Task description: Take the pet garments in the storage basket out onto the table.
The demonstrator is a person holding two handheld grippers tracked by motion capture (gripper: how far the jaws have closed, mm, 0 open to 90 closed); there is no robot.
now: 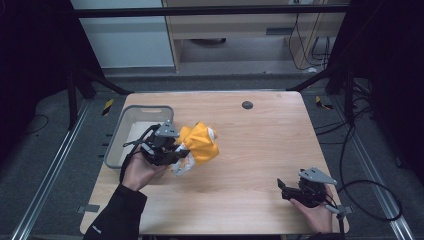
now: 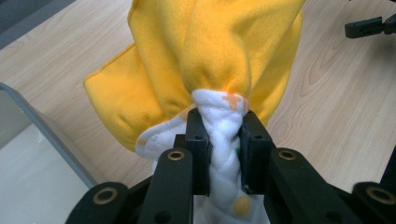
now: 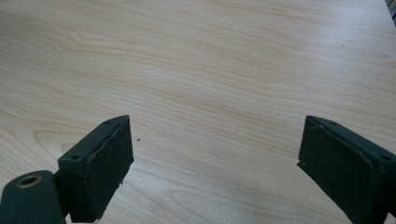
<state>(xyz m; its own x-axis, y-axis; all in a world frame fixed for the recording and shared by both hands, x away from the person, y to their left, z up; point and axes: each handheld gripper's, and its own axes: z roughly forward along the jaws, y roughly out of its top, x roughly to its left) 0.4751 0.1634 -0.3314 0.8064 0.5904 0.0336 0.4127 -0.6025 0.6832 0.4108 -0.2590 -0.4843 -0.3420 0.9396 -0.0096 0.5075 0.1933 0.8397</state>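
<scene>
Yellow cloth [image 1: 200,142]: we see it bunched up and held above the wooden worktop [image 1: 250,150], just right of the grey bin [image 1: 131,116]; in the left gripper view [image 2: 205,51] it hangs as a soft yellow bundle with a white, orange-spotted lining twisted into a rope at the bottom.

Left gripper [image 1: 172,150]: we hold it over the left part of the worktop, beside the bin's right wall; its fingers [image 2: 198,140] are clamped together on the white twisted part of the cloth, which is pinched tight between the two pads.

Right gripper [image 1: 285,189]: we keep it low near the front right corner of the worktop, well apart from the cloth; its fingers [image 3: 100,163] stand wide apart with only bare wood grain between them.

Grey bin: it sits at the left edge of the worktop, open side up; we see its pale floor and its rim [image 2: 42,126] close beside the hanging cloth.

Dark round spot [image 1: 247,105]: it lies on the worktop near the far edge, well away from both grippers; we cannot tell what it is.

In the way: between the cloth and the bin we see just the bin's near wall; the worktop between the two grippers is bare wood.

Surroundings: black cables [image 1: 370,200] trail on the floor to the right of the worktop.
</scene>
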